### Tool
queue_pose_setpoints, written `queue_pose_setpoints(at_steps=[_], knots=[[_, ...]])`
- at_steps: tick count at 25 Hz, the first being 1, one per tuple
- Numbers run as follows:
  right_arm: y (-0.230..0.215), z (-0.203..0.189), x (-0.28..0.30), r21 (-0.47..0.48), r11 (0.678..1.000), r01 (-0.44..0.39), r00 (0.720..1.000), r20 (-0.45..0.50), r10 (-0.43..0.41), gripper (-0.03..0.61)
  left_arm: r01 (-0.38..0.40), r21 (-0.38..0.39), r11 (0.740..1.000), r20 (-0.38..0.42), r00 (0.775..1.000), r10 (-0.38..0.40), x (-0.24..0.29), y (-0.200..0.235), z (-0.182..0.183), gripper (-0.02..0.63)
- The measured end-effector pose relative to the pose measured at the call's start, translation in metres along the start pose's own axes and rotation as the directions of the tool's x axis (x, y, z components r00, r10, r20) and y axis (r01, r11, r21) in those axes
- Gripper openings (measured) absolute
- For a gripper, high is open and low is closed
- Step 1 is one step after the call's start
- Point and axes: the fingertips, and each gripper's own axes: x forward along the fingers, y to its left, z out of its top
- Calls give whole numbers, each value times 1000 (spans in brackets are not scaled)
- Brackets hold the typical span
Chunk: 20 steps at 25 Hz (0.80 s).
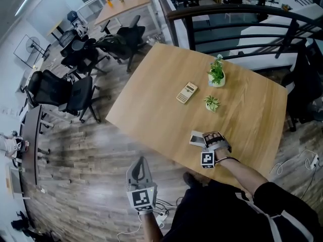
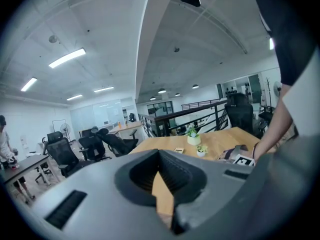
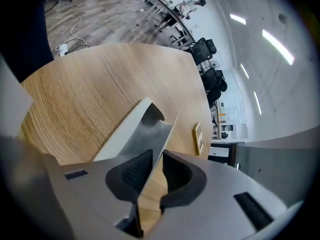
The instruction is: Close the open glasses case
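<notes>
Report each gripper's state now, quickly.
Left gripper: closed, empty.
Right gripper: slightly open, the glasses case lid edge between its jaws, not clamped.

Person's left hand-held gripper (image 1: pixel 141 161) low, jaws together; right hand-held gripper (image 1: pixel 211 136) angled down, jaws slightly apart

No writing is legible: the calculator (image 1: pixel 186 92) keys are too small, and the left gripper (image 1: pixel 140 163) cube bears only patterns.
</notes>
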Motion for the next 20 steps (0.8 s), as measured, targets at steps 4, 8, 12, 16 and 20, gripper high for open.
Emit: queue_pose_setpoints(at_steps=[4,8,12,16,20], knots=[[11,7,-7,-78,997,-14,999,28,16,89,13,-1,1000,-4,1000,-13,3,-4,-1,-5],[23,12,-15,-99,993,-66,995,61,73,115,21,3,1000,-6,1000,-21,5,-7,-1,-5],[29,15,-19,-61,968,-244,964,96,249,148,21,-2,1000,-8,1000,-21,6,-4,-2,-5],[37,17,-30,-80,904,-421,894,132,428,194,24,3,1000,-15,1000,-24,4,-4,-4,-6],[48,20,-42,-165,872,-460,866,132,482,219,21,-1,1000,-25,999,-21,2,-4,-7,-5]])
